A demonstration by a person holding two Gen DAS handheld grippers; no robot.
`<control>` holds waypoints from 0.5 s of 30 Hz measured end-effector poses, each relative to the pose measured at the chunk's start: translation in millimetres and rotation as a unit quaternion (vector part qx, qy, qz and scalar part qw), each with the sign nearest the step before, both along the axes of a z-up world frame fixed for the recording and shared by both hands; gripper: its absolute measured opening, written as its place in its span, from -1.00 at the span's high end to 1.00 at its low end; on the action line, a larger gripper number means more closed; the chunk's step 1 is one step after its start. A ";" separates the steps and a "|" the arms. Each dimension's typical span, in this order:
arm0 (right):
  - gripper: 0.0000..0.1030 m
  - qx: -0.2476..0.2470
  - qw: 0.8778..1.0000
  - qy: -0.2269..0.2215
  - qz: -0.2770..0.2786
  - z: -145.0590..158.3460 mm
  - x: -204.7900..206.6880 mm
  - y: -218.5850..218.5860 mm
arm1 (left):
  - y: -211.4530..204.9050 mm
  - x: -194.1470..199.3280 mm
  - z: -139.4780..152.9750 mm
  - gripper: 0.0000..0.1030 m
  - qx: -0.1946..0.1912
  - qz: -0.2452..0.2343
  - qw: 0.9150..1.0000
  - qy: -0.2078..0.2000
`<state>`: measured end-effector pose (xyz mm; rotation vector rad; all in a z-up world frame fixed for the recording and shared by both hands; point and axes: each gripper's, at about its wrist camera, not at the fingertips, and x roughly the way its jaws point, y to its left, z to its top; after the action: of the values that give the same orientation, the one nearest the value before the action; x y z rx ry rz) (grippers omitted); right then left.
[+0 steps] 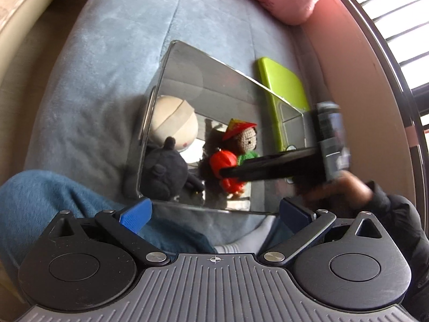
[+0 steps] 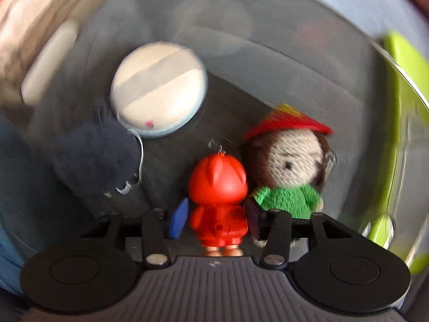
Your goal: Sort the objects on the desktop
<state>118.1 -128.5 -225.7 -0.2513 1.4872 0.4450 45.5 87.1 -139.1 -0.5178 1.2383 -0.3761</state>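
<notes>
Blanket (image 1: 102, 86) under clear box (image 1: 214, 80); left hand-held gripper (image 1: 214, 212) open, right hand-held gripper (image 2: 218, 221) seemingly clasping red figurine (image 2: 217, 185)

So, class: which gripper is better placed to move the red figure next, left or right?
Right. The right gripper has its blue pads either side of the red figure inside the clear box; the left gripper hangs open outside it.

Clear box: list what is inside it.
Inside the clear box are a round white puff, a dark plush toy, a knitted doll with a red hat, and a red figurine between the right gripper fingers. Anything beneath the toys is hidden.
</notes>
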 end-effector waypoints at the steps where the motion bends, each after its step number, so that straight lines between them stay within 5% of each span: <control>1: -0.25 0.036 0.999 0.005 -0.027 10.2 3.9 -11.5 | 1.3 4.5 -0.1 -1.00 -0.003 -0.004 1.000 -0.004; 4: -0.25 0.157 0.983 -0.038 -0.091 58.4 9.8 -55.8 | 22.3 25.9 -4.9 -1.00 -0.061 -0.001 0.998 -0.011; 8: -0.44 0.267 0.938 -0.145 -0.167 108.6 -1.9 -136.4 | 55.4 61.0 -24.0 -1.00 -0.136 0.015 0.990 0.019; 11: -0.37 0.284 0.919 -0.169 -0.215 105.9 -17.6 -186.4 | 62.2 82.0 -41.2 -1.00 -0.120 0.032 0.991 0.052; 15: -0.02 0.340 0.897 -0.126 -0.254 68.9 -36.1 -230.5 | 48.5 99.7 -63.7 -1.00 -0.122 0.032 0.989 0.081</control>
<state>82.0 -358.9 -156.8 0.6058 1.0107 0.4569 145.2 135.6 -202.8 -0.8088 1.3359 -0.4395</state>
